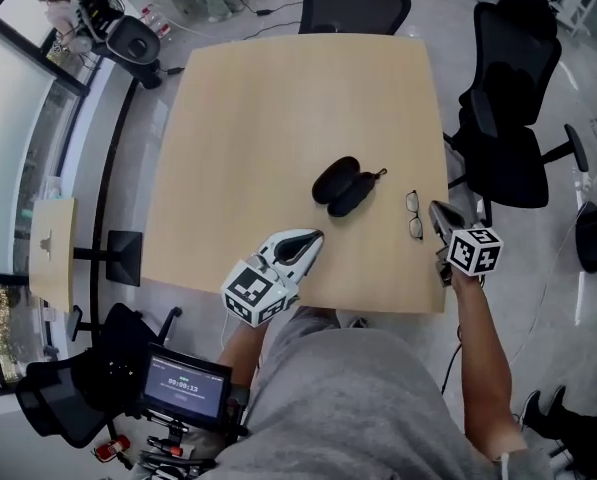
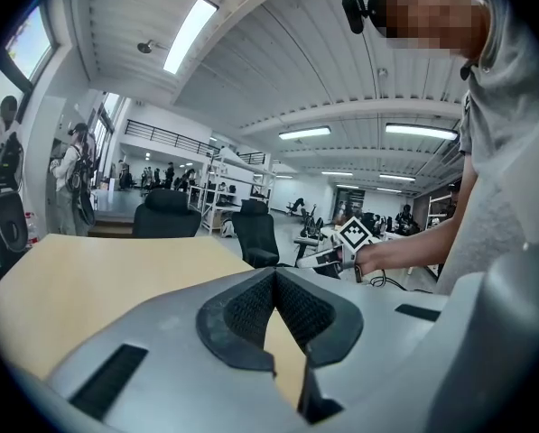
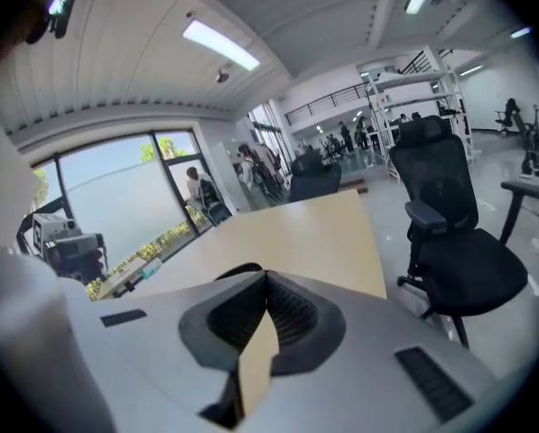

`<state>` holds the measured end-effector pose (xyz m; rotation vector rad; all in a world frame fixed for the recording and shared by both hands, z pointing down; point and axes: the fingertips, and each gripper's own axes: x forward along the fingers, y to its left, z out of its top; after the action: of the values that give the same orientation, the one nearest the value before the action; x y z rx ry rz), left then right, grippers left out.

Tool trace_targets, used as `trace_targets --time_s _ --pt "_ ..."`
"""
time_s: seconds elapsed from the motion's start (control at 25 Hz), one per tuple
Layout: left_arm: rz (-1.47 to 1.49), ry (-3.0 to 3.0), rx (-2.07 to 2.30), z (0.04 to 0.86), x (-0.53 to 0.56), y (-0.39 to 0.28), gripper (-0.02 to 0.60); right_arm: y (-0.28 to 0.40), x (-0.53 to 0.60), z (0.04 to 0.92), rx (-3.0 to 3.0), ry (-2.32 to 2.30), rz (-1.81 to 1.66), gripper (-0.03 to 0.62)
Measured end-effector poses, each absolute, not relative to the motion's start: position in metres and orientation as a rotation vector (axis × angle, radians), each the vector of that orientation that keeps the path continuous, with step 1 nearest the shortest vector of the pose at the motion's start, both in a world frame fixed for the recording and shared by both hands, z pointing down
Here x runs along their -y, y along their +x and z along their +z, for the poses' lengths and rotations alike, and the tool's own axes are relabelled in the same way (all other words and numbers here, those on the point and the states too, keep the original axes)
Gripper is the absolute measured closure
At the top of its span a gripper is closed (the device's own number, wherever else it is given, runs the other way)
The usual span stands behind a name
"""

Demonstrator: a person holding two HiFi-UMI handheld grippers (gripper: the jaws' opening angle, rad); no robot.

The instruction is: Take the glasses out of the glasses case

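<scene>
The black glasses case (image 1: 342,186) lies open in two halves near the middle of the tan table (image 1: 268,108). The dark-framed glasses (image 1: 415,214) lie on the table to its right, close to the right edge and apart from the case. My right gripper (image 1: 437,210) hovers just right of the glasses, its jaws shut with nothing between them (image 3: 266,276). At the near edge, my left gripper (image 1: 315,237) points toward the case and is also shut on nothing (image 2: 274,273). The left gripper view shows the right gripper's marker cube (image 2: 357,233) held in a hand.
Black office chairs stand at the far side (image 1: 354,4) and to the right (image 1: 513,118) of the table. A screen with a timer (image 1: 186,386) sits low at the left by my legs. A small side table (image 1: 53,243) stands at the left by the window.
</scene>
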<state>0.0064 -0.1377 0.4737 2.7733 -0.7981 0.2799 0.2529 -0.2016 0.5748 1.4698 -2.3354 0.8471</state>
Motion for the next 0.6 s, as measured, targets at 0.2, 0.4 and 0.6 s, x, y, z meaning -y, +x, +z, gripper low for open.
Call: trace_targets --time_s 0.2,0.4,0.6 --pt "0.247 2.817 0.842 0.456 0.117 0.001 0.577 0.223 0.166 0.49 2.526 1.373 0.585 0.586" --pt "0.213 2.834 0.896 0.445 0.088 -0.011 0.577 0.193 0.122 0.415 2.627 1.304 0.314 0.586" --pt "0.218 2.833 0.94 0.445 0.06 -0.014 0.577 0.178 0.069 0.364 2.706 1.261 0.17 0.586"
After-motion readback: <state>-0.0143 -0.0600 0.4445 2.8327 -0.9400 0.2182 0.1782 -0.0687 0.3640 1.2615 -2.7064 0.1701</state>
